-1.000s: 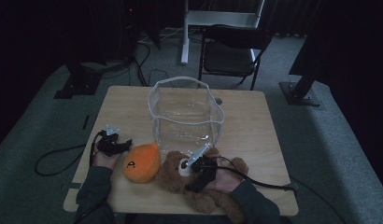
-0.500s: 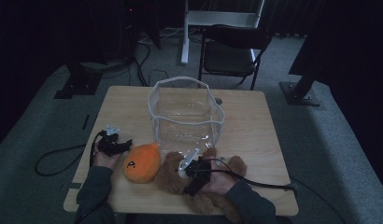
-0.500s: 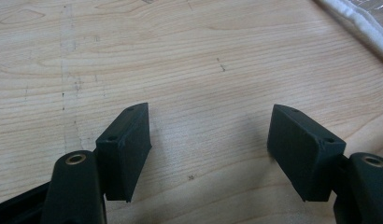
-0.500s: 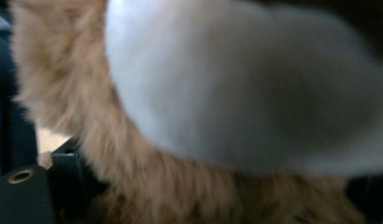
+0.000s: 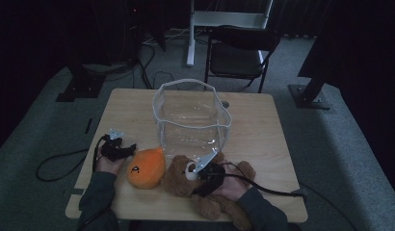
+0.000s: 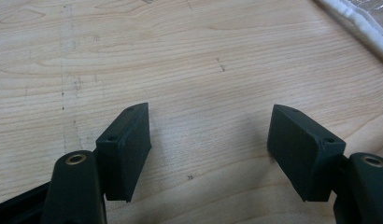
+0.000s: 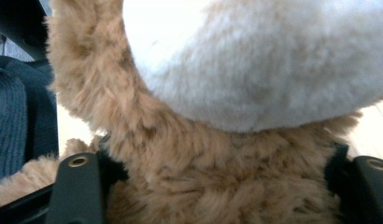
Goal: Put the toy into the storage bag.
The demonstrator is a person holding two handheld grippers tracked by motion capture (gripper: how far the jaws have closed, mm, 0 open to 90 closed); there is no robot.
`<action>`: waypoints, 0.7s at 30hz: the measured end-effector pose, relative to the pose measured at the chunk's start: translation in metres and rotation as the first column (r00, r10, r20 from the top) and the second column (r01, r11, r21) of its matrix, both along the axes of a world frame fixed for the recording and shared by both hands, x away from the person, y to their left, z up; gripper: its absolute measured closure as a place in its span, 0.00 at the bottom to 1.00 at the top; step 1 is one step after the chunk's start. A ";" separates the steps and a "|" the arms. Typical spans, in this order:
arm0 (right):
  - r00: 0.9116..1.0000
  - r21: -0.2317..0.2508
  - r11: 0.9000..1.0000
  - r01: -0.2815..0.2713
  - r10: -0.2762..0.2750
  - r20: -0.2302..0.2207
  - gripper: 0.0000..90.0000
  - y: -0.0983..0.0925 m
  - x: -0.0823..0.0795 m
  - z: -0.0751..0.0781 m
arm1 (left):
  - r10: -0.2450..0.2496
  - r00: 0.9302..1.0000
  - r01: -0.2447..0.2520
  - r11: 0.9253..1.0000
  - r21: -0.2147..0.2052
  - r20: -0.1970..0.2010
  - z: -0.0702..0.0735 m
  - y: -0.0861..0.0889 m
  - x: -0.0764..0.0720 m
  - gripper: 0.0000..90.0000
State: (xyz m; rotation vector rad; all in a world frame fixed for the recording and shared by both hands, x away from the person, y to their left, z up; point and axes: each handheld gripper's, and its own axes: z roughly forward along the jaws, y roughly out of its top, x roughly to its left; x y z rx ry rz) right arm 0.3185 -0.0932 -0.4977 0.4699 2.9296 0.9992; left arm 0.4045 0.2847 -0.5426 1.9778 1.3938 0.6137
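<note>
- Two grippers are on the table, and I work only one: my right gripper (image 5: 201, 169) sits over the brown teddy bear (image 5: 183, 177), which lies on its back at the near edge of the wooden table (image 5: 263, 139), just in front of the clear plastic bin (image 5: 191, 118).
- In the right gripper view the bear's neck fur (image 7: 217, 186) bulges between the two black jaws, which have just been closing; I judge they squeeze the plush, but how firmly they bite I cannot tell.
- Fur compresses, so I risk gripping pile and not body; the bear could slide out as I lift.
- Its legs trail toward the table edge near my sleeve, so a slip could drop it to the floor.
- The bin has soft, sagging walls with a white rim (image 5: 186, 83); if I carry the bear low, a limb may catch that rim and fold the wall or push the bin away.
- The orange plush toy (image 5: 146, 167) touches the bear's side, so a sideways drag could pull it along.
- My left gripper (image 5: 119, 147) rests beside that toy, jaws wide apart over bare wood and holding nothing, so it cannot steady the bin.
</note>
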 end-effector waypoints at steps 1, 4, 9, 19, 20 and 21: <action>1.000 0.009 1.000 0.004 -0.004 0.006 0.34 -0.002 -0.001 0.001 | 0.000 1.000 0.000 1.000 0.000 0.000 0.000 0.000 0.000 0.34; 1.000 0.028 1.000 0.014 -0.015 0.018 0.35 -0.006 -0.003 0.004 | 0.000 1.000 0.000 1.000 0.000 0.000 0.000 0.000 0.000 0.34; 0.997 0.100 0.994 0.048 -0.053 0.056 0.35 -0.021 -0.009 0.013 | 0.000 1.000 0.000 1.000 0.001 0.000 0.000 0.000 0.000 0.34; 0.992 0.210 0.976 0.063 -0.083 0.090 0.36 -0.041 -0.013 0.027 | 0.001 1.000 -0.001 1.000 0.001 0.000 0.000 0.000 0.000 0.34; 0.992 0.220 0.973 0.062 -0.085 0.096 0.36 -0.043 -0.013 0.029 | 0.001 1.000 -0.001 1.000 0.001 0.000 0.000 0.000 0.000 0.34; 0.991 0.231 0.971 0.063 -0.087 0.098 0.36 -0.045 -0.012 0.031 | 0.001 1.000 -0.001 1.000 0.001 0.000 0.000 0.000 0.000 0.34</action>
